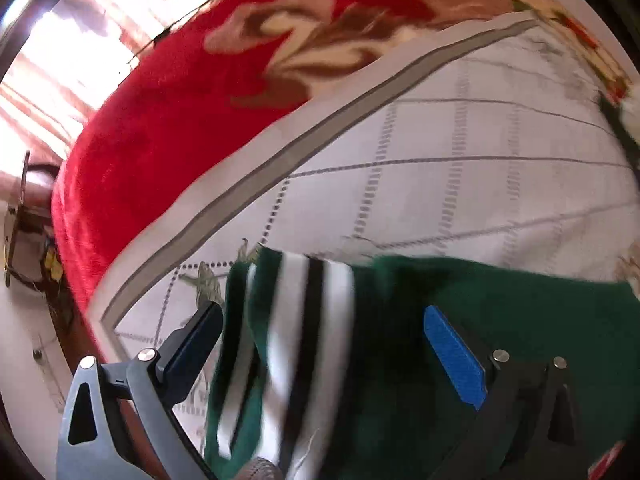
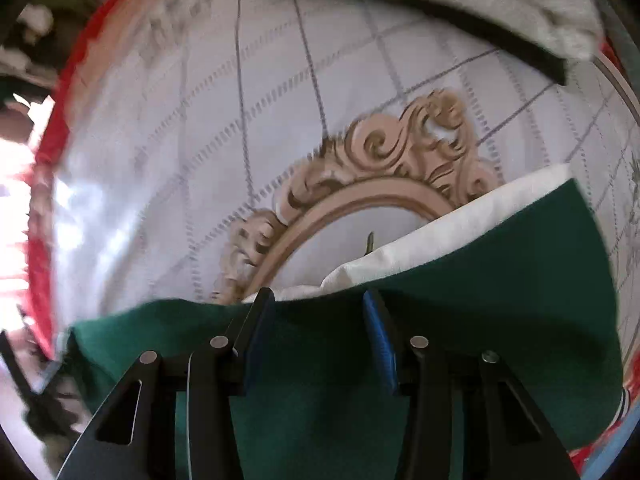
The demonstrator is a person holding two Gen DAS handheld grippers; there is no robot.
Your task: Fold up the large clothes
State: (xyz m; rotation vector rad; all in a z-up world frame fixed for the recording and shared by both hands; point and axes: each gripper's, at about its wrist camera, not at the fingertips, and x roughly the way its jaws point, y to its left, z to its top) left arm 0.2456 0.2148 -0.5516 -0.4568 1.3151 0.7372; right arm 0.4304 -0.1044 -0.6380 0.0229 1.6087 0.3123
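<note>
In the left wrist view, the left gripper (image 1: 320,340) stands with its fingers spread wide. One finger is matte black, the other carries a ribbed blue pad (image 1: 454,356). Between them lies the green garment (image 1: 500,320), a soft, dull knit, with a cuff or hem of white and black stripes (image 1: 308,320) bunched up just ahead of the black finger. The cloth fills the gap between the fingers and passes under the blue pad; whether either finger touches it cannot be told. Ahead of the gripper spreads a white bedsheet (image 1: 460,168) printed with a grey dotted grid and bordered by a grey band. Beyond that border lies a plush red blanket (image 1: 160,128) with a beige floral pattern.

In the right wrist view, the right gripper (image 2: 320,340) also has its fingers apart, though less widely, both tips resting at the far fold edge of the green garment (image 2: 500,280), which lies flat and smooth below and between them. A white inner layer (image 2: 440,240) peeks out past the green edge. Ahead, the bedsheet (image 2: 180,140) shows a beige scrollwork oval print (image 2: 400,160). Farther off lies a fuzzy white cloth with a black edge (image 2: 500,8), blurred.
</note>
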